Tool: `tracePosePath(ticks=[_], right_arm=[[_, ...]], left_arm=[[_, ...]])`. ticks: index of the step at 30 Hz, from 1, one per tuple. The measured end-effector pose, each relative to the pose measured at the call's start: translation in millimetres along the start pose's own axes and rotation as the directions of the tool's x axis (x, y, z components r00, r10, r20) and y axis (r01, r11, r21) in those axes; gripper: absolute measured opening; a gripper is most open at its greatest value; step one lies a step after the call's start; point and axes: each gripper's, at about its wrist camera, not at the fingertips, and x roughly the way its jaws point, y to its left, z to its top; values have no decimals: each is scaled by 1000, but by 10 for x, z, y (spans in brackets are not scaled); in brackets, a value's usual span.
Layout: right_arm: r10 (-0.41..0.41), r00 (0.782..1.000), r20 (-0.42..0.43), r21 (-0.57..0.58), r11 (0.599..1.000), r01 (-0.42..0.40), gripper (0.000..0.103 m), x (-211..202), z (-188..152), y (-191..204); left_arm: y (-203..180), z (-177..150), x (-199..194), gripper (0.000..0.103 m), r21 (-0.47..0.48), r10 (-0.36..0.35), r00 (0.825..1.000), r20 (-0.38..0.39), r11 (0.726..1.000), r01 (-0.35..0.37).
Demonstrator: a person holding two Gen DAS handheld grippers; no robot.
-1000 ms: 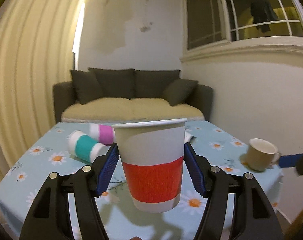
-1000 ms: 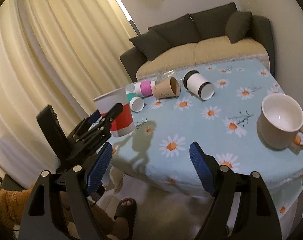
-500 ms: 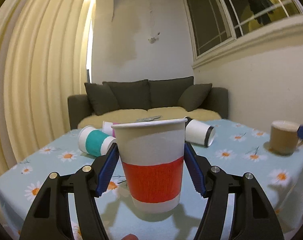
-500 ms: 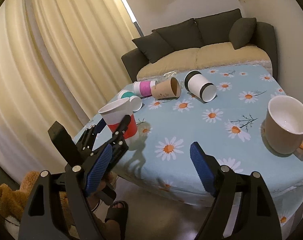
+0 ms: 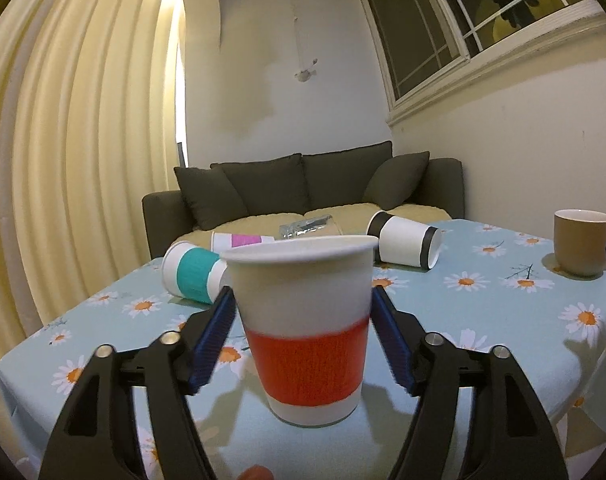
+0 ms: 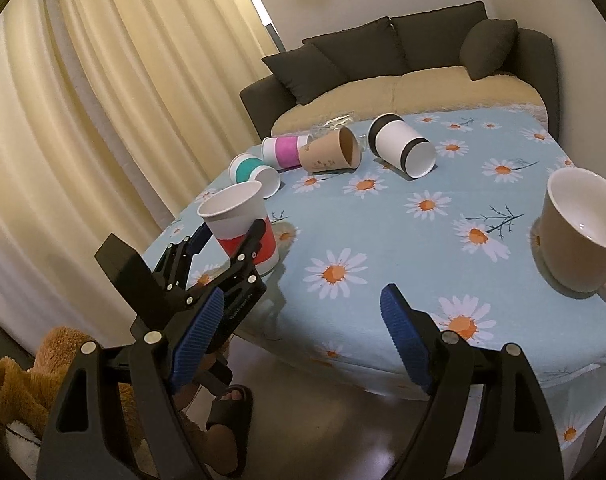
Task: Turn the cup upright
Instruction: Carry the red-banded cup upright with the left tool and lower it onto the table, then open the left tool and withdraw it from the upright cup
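A white paper cup with a red band (image 5: 305, 336) stands upright, mouth up, on the daisy tablecloth (image 5: 503, 320) near its front left corner. My left gripper (image 5: 303, 316) holds the cup between its blue pads, one on each side. The right wrist view shows the same cup (image 6: 241, 226) with the left gripper (image 6: 231, 232) around it. My right gripper (image 6: 299, 344) is open and empty, off the table's front edge above the floor.
Several paper cups lie on their sides at the back: teal band (image 6: 255, 172), pink band (image 6: 285, 152), brown (image 6: 329, 156), black band (image 6: 401, 146). A tan mug (image 6: 579, 228) stands upright at the right edge. A dark sofa (image 6: 403, 68) is behind.
My left gripper has lowered the red-band cup from above the table until its base rests on the cloth. The right gripper has moved slightly closer to the table.
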Motion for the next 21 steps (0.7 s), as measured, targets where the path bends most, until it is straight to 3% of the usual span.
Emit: tracePosePath(ticks=[5, 10, 15, 21], right_arm=[[2, 1000, -3, 4, 1000, -2, 82, 4, -8, -3], [4, 1000, 14, -4, 1000, -4, 82, -38, -3, 19], [16, 998, 66, -6, 1000, -16, 84, -201, 20, 85], [35, 993, 110, -19, 999, -33, 94, -409, 47, 239]], left_arm=[[-27, -11, -38, 76, 6, -12, 1000, -4, 1000, 12], [-9, 27, -66, 93, -9, -5, 1000, -14, 1000, 5], [78, 211, -211, 95, -12, 21, 999, -24, 1000, -22], [321, 628, -530, 97, -54, -66, 996, -57, 997, 63]])
